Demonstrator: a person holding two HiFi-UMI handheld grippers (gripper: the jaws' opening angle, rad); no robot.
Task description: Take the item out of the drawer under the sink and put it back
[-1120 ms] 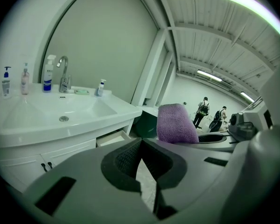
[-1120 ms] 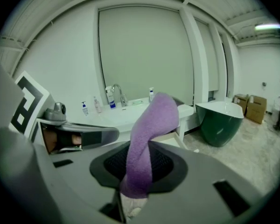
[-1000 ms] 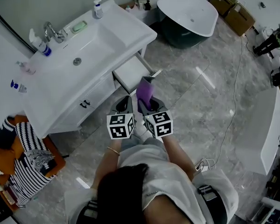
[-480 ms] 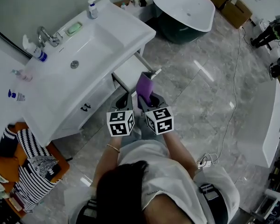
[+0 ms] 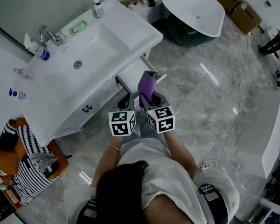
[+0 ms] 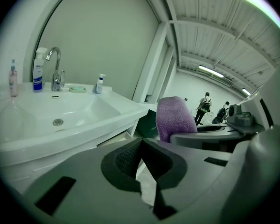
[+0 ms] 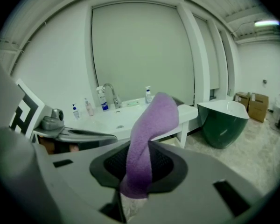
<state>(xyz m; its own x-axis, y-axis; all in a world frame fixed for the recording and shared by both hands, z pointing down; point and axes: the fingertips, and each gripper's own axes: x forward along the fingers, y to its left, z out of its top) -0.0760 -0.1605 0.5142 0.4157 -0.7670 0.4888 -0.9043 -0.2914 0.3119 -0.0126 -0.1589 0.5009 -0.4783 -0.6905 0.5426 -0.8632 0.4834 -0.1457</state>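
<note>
Since a second ago, both grippers have eased a little closer to the open drawer (image 5: 131,73) under the sink (image 5: 84,55), keeping side by side at the same downward slant. A person stands on a grey marble floor (image 5: 200,106), seen from above, with both forearms stretched forward and elbows tucked near the waist. Each hand carries a gripper topped by a cube with black and white square markers. The right gripper (image 5: 149,98) is clenched on a purple cloth (image 5: 146,84). Its own view shows the cloth (image 7: 151,125) pinched between the dark ribbed pads of the right gripper (image 7: 139,158), rising upright from the jaws with its free top end folding over to the right. The cloth is out of the drawer, held in the air just in front of the drawer's outer end, its top edge overlapping the drawer front from above. The left gripper (image 5: 125,100) hangs just beside the right one and grips nothing. In its own view the left gripper (image 6: 142,141) has its jaw tips pressed together, with the cloth (image 6: 176,118) standing off to its right. The drawer is pulled out from the white cabinet towards the person. A faucet (image 5: 50,34) stands at the far side of the sink, and a bathtub (image 5: 196,13) sits well beyond.
</note>
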